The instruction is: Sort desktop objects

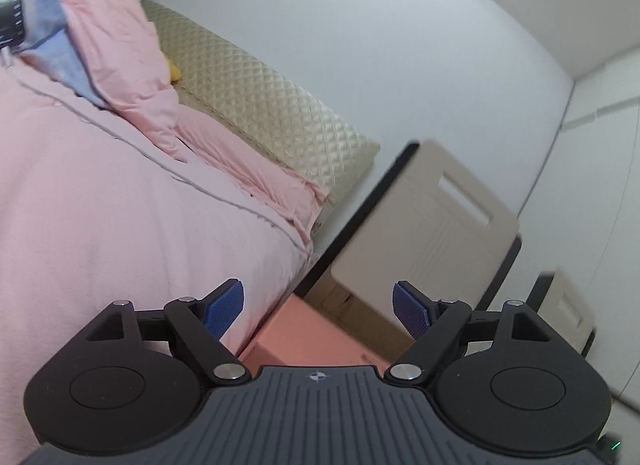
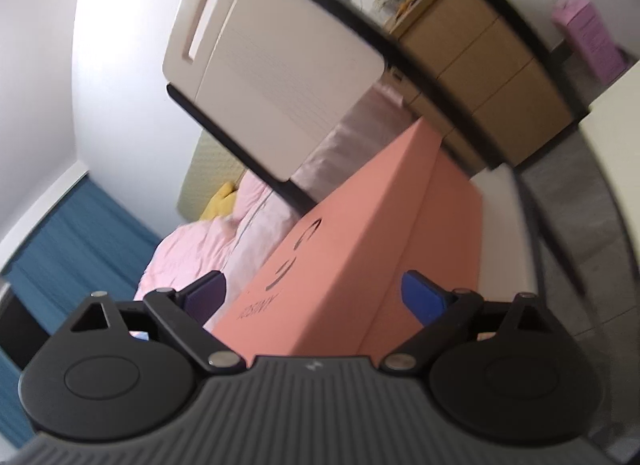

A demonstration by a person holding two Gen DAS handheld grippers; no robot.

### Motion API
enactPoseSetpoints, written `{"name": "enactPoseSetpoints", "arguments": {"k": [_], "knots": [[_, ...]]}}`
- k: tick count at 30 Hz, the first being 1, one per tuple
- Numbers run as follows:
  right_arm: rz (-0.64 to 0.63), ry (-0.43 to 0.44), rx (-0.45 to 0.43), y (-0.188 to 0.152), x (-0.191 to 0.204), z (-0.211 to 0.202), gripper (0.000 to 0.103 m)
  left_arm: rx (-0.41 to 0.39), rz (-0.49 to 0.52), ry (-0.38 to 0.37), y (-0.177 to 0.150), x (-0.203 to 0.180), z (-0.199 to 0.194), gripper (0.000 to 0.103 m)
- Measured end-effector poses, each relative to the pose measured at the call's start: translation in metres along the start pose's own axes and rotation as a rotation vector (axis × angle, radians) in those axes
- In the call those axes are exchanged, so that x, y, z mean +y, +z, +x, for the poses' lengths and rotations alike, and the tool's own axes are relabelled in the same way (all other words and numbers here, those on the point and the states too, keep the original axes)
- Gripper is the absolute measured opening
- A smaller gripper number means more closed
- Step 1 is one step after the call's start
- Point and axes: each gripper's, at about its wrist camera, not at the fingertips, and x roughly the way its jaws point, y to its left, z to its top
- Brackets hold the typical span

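Fingers: blue-padded, both pairs spread wide, nothing held. Left gripper [image 1: 318, 307] faces the pink-quilted bed [image 1: 100, 205]. Right gripper [image 2: 314, 297] straddles, untouching, the salmon-pink cardboard box [image 2: 360, 265]. Cluttered brown wooden drawer unit [image 2: 480, 77] stands well apart; sorting seemingly unstarted.

In the left wrist view, the bed [image 1: 100, 205] fills the left of the frame, its headboard [image 1: 256, 105] behind it against the wall [image 1: 380, 25]. A chair [image 1: 432, 225] stands centre right, with a box [image 1: 316, 337] below it, beside the bed's edge.
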Motion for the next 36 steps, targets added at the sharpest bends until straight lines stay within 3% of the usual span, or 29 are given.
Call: {"name": "enactPoseSetpoints", "arguments": {"k": [3, 7, 10, 12, 15, 17, 28, 34, 36], "knots": [[-0.038, -0.016, -0.030, -0.013, 0.019, -0.013, 0.096, -0.009, -0.028, -0.014, 0.000, 0.004, -0.004, 0.085], [-0.304, -0.030, 0.064, -0.041, 0.052, -0.021, 0.095, -0.020, -0.029, -0.017, -0.005, 0.007, -0.014, 0.085], [-0.525, -0.140, 0.147, -0.072, 0.064, -0.021, 0.095, -0.028, -0.025, -0.017, -0.006, 0.006, -0.015, 0.085], [-0.603, -0.185, 0.213, -0.088, 0.065, -0.016, 0.095, -0.029, -0.027, -0.018, -0.006, 0.005, -0.015, 0.085], [-0.681, -0.266, 0.230, -0.099, 0.063, -0.012, 0.095, -0.027, -0.022, -0.016, -0.006, 0.004, -0.015, 0.085], [-0.699, -0.317, 0.245, -0.101, 0.057, -0.007, 0.095, -0.026, -0.016, -0.015, -0.007, 0.004, -0.015, 0.085], [-0.731, -0.372, 0.247, -0.102, 0.048, 0.007, 0.095, -0.023, 0.000, -0.018, -0.007, 0.001, -0.015, 0.086], [-0.666, -0.463, 0.193, -0.083, 0.032, -0.003, 0.095, 0.001, 0.000, -0.038, -0.009, 0.000, -0.013, 0.086], [-0.626, -0.446, 0.187, -0.075, 0.027, -0.009, 0.095, 0.023, 0.000, -0.048, -0.010, 0.000, -0.011, 0.086]]}}
